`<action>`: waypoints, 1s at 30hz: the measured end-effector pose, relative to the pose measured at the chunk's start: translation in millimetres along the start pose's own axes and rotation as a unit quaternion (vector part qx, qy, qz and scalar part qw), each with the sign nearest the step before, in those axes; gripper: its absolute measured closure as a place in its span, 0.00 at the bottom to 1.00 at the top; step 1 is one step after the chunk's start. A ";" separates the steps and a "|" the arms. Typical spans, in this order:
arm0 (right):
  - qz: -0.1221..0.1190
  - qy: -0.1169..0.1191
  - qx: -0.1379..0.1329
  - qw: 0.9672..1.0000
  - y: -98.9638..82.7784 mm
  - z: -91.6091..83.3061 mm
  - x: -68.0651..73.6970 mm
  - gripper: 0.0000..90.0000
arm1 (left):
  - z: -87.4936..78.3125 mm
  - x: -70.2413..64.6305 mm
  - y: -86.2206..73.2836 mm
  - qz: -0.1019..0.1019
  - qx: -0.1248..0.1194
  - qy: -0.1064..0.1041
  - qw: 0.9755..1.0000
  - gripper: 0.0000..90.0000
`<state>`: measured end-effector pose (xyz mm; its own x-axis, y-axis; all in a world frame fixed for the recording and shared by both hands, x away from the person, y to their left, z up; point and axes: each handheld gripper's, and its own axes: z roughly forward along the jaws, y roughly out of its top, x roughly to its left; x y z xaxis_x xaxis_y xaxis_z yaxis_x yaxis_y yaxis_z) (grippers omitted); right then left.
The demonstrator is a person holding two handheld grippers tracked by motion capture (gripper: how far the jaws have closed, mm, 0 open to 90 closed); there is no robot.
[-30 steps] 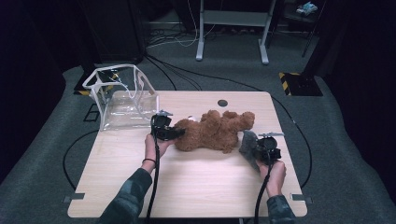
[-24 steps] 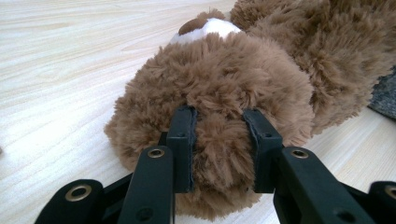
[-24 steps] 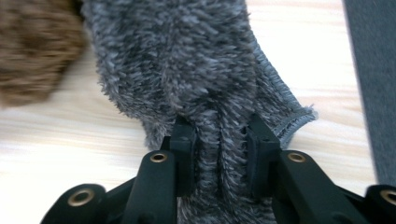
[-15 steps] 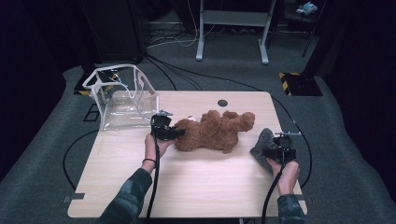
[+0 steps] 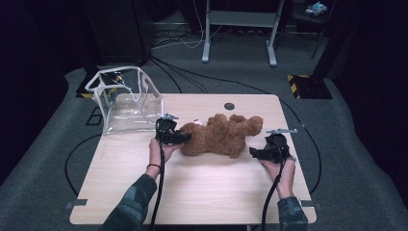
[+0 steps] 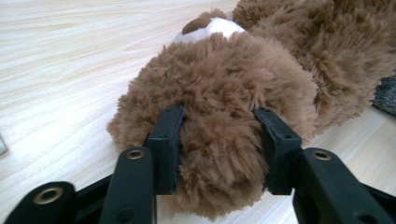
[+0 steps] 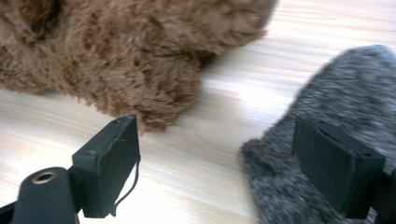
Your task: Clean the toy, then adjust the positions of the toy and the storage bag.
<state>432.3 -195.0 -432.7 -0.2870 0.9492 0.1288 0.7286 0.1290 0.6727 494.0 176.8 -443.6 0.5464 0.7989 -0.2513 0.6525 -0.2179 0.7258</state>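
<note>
A fluffy brown teddy bear [image 5: 221, 136] lies on its side in the middle of the pale wooden bench [image 5: 192, 192]. Its fur is curly and soft, and it has a white nose patch with a dark brown tip.

The left claw [image 5: 179, 137] is at the bear's left end. In the left gripper view its two flat black jaws press into a round, puffy lump of the bear's [image 6: 224, 116] fur, one on each side, so the left claw [image 6: 218, 140] is clamped on the bear. The jaws have just been opening a little, but the fur is squashed between them.

The right claw [image 5: 255, 153] is just beside the bear's right end. In the right gripper view its jaws stand wide apart and have just been opening. A fuzzy grey thing [image 7: 317, 140] lies on the bench by the far right jaw, and the bear's [image 7: 126, 51] brown fur is farther ahead. Bare wood shows between the right claw's [image 7: 217, 163] jaws.

A see-through plastic bag [image 5: 127, 98] with white edges stands at the far left corner of the bench. It is boxy and shiny.
</note>
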 end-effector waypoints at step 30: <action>0.000 0.033 -0.003 0.999 46.2 20.3 -5.4 0.08 | 5.9 -10.4 2.8 0.035 0.019 0.029 0.999 0.60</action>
<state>480.1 -188.4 -417.1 -0.3262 0.9287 0.1764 0.7254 0.1263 0.6766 493.3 164.5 -442.7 0.5605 0.8119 -0.1633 0.6346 -0.2944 0.7146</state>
